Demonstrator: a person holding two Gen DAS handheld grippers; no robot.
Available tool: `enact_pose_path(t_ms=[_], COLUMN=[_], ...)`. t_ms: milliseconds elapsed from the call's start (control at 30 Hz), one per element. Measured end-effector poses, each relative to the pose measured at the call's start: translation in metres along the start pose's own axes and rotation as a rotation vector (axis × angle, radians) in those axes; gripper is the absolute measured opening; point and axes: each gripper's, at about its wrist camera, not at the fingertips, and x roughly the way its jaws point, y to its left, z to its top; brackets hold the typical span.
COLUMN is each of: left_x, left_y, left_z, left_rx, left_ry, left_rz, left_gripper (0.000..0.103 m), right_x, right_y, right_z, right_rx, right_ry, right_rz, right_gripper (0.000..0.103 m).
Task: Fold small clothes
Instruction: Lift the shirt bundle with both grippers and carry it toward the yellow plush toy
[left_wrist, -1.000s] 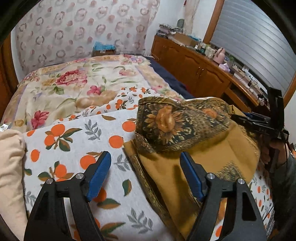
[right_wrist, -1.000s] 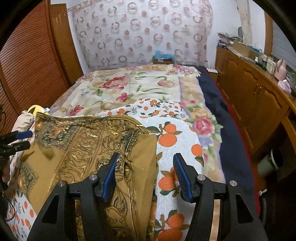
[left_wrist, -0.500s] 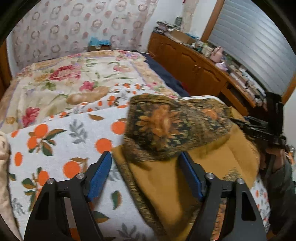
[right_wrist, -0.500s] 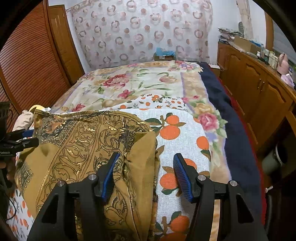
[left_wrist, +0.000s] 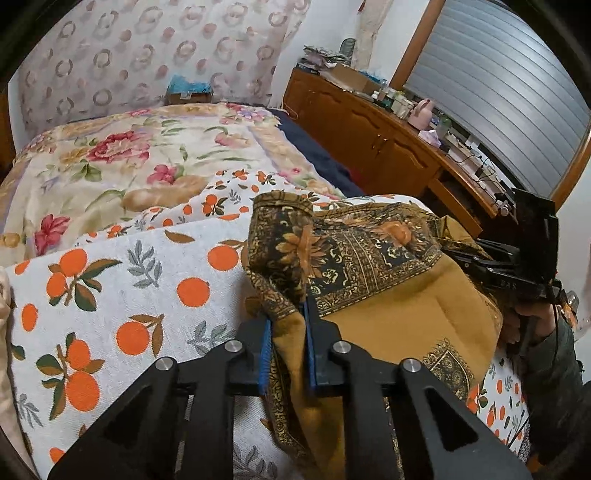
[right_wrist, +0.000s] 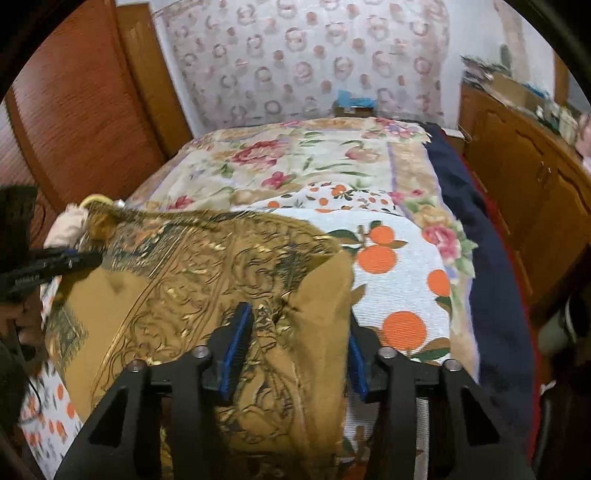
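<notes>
A mustard-brown cloth with dark ornate borders (left_wrist: 388, 306) lies on the orange-print sheet (left_wrist: 122, 295) on the bed. My left gripper (left_wrist: 288, 343) is shut on the cloth's left edge, the fabric pinched between its blue pads. In the right wrist view the same cloth (right_wrist: 192, 291) fills the lower left. My right gripper (right_wrist: 295, 347) is open, its jaws astride the cloth's right edge, which lies between the blue pads (right_wrist: 236, 343). Each gripper also shows at the edge of the other's view, the right one (left_wrist: 517, 266) and the left one (right_wrist: 48, 262).
A floral quilt (left_wrist: 140, 158) covers the far bed. A wooden cabinet (left_wrist: 380, 136) with clutter on top runs along the right. A wooden door (right_wrist: 74, 122) stands at the left. A dark blue blanket (right_wrist: 491, 295) edges the bed's right side.
My left gripper moved right onto the cloth's edge and shut on it. My right gripper moved forward, so the cloth's right edge now lies between its open jaws.
</notes>
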Motion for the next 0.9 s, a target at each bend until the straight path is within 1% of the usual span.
enact_pose_path(t_ms=[33, 67, 133, 200, 233, 300, 367, 567, 733, 900], left_x=[0.0, -0.002, -0.01, -0.023, -0.034, -0.047, -0.061, -0.108, -0.144, -0.183], left_y=[0.001, -0.001, -0.005, -0.009, -0.012, -0.016, -0.024, -0.036, -0.031, -0.014], left_z=[0.0, 0.0, -0.001, -0.001, -0.001, 0.0, 0.001, 0.0, -0.005, -0.019], left_rx=[0.0, 0.011, 0.028, 0.029, 0.026, 0.03, 0.048, 0.072, 0.067, 0.039], left_ry=[-0.001, -0.007, -0.03, -0.071, -0.103, -0.135, -0.167, -0.266, -0.335, -0.402], left_rz=[-0.001, -0.003, -0.013, -0.035, -0.052, -0.068, -0.073, -0.082, -0.054, -0.001], left_gripper=[0.015, 0.015, 0.012, 0.011, 0.011, 0.01, 0.01, 0.01, 0.009, 0.009], right_x=[0.0, -0.001, -0.005, -0.011, -0.014, -0.019, -0.022, -0.038, -0.046, -0.042], right_y=[-0.001, -0.001, -0.002, -0.001, 0.0, 0.005, 0.012, 0.032, 0.053, 0.078], right_z=[0.001, 0.001, 0.001, 0.001, 0.001, -0.001, -0.001, 0.0, 0.003, 0.017], right_rx=[-0.004, -0.007, -0.014, -0.017, -0.021, -0.033, -0.038, -0.051, -0.057, -0.105], right_ry=[0.003, 0.004, -0.007, -0.034, -0.049, -0.064, -0.076, -0.136, -0.195, -0.247], right_rz=[0.011, 0.024, 0.026, 0.019, 0.011, -0.009, -0.032, -0.045, -0.016, 0.032], right_gripper=[0.033, 0.03, 0.018, 0.015, 0.014, 0.014, 0.014, 0.013, 0.012, 0.012])
